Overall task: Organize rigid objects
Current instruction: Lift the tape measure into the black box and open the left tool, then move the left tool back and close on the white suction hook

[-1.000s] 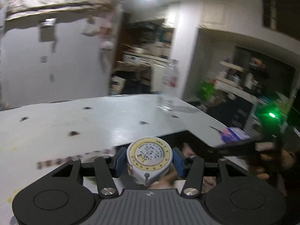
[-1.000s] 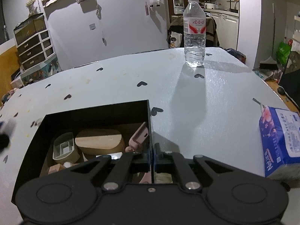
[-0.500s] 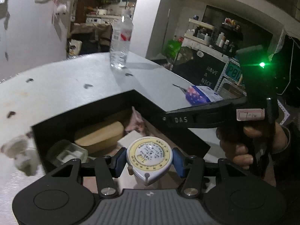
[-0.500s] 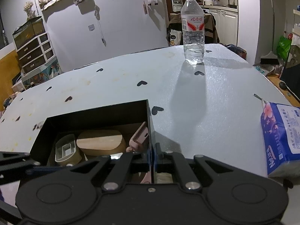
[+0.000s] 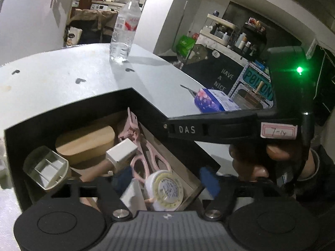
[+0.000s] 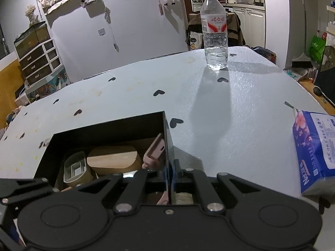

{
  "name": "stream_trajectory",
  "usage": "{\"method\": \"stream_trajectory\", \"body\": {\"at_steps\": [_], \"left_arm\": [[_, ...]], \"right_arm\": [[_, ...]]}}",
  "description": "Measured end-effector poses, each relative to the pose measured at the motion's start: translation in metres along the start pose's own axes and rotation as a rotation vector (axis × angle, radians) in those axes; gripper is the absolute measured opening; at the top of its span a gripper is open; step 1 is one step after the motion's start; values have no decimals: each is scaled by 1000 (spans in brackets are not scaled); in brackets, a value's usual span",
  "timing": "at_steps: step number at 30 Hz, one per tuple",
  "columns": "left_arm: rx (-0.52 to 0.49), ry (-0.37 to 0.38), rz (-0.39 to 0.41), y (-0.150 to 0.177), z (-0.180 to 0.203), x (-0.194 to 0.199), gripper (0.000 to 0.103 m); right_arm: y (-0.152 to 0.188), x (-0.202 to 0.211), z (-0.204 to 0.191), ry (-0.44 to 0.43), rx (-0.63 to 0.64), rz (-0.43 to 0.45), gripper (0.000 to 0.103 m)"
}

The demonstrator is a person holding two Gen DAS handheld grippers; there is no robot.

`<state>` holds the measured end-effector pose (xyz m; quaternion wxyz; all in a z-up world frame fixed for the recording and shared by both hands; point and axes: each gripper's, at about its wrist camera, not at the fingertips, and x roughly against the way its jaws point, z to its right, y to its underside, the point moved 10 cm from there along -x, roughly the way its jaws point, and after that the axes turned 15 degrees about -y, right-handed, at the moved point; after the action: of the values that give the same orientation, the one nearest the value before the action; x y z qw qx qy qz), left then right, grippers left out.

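Left wrist view: left hand-held gripper (image 5: 165, 185) jaws have just been opening — the tape measure (image 5: 165, 190) it carried a second ago now lies loose in the black box (image 5: 144, 102) beside pink scissors (image 5: 146, 156); drop looks done. Right hand-held gripper (image 6: 170, 177) is clamped on the box's side wall, steadying it. Box is crowded; the counter (image 6: 230, 115) beyond is mostly bare, water bottle (image 6: 214, 29) far off.

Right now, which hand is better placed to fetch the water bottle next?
Left. Its tool is open and has just let the tape measure go, while the right tool is shut on the box wall.
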<state>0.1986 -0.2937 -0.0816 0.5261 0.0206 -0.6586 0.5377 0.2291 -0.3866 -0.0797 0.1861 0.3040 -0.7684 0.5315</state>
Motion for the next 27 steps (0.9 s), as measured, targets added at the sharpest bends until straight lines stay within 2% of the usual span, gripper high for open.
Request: {"method": "stream_trajectory", "body": {"at_steps": [3,19,27], "left_arm": [[-5,14,7,-1,1,6,86],[-18,-25,16,0,-4,16,87],[-8,-55,42,-2,-14,26,96]], "right_arm": [[0,0,0,-1,-2,1,6],[0,0,0,-4,-4,4,6],[0,0,1,-6,-7,3,6]]}}
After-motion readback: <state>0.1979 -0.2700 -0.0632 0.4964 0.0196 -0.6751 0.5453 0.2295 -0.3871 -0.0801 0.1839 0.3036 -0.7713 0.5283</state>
